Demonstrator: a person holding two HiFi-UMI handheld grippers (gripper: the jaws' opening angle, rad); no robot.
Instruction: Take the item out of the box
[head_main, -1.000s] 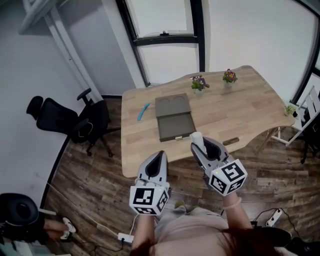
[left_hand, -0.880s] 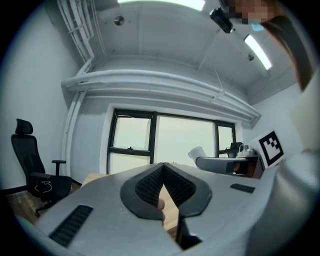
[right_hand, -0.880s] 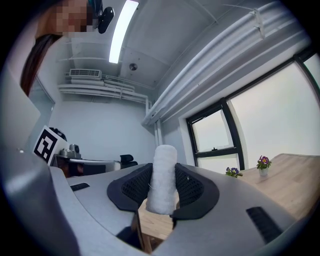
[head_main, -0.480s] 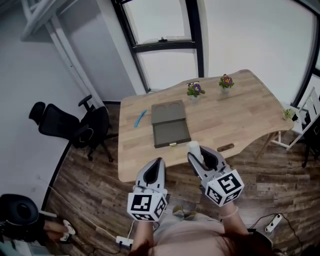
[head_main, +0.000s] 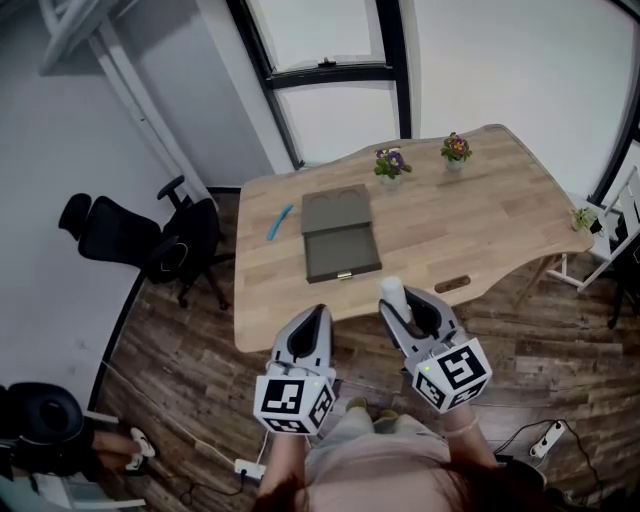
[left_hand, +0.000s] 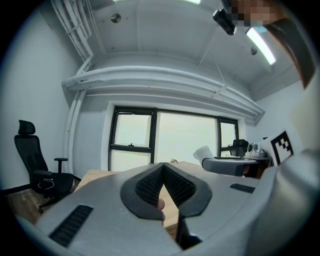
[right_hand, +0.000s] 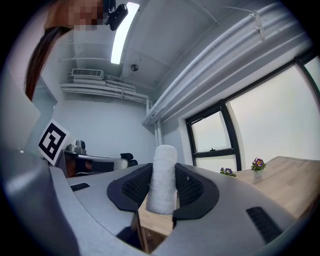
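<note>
The dark olive box (head_main: 341, 249) lies open on the wooden table (head_main: 480, 225), its lid (head_main: 335, 210) folded back; what is inside it I cannot make out. My right gripper (head_main: 405, 303) hovers just off the table's front edge, shut on an upright white roll (head_main: 392, 291). In the right gripper view the roll (right_hand: 164, 167) stands between the two pads of the right gripper (right_hand: 162, 192). My left gripper (head_main: 317, 314) hangs beside it, over the floor. Its jaws meet in the left gripper view, where the left gripper (left_hand: 163, 172) holds nothing.
A blue strip (head_main: 280, 222) lies left of the box. Two small flower pots (head_main: 391, 165) (head_main: 455, 151) stand at the table's far edge, and a small dark object (head_main: 452, 284) lies near the front edge. A black office chair (head_main: 140, 240) stands to the left.
The head view has shifted a little, so the table sits slightly differently in frame. Both grippers keep their poses, and the white roll stays in the right one.
</note>
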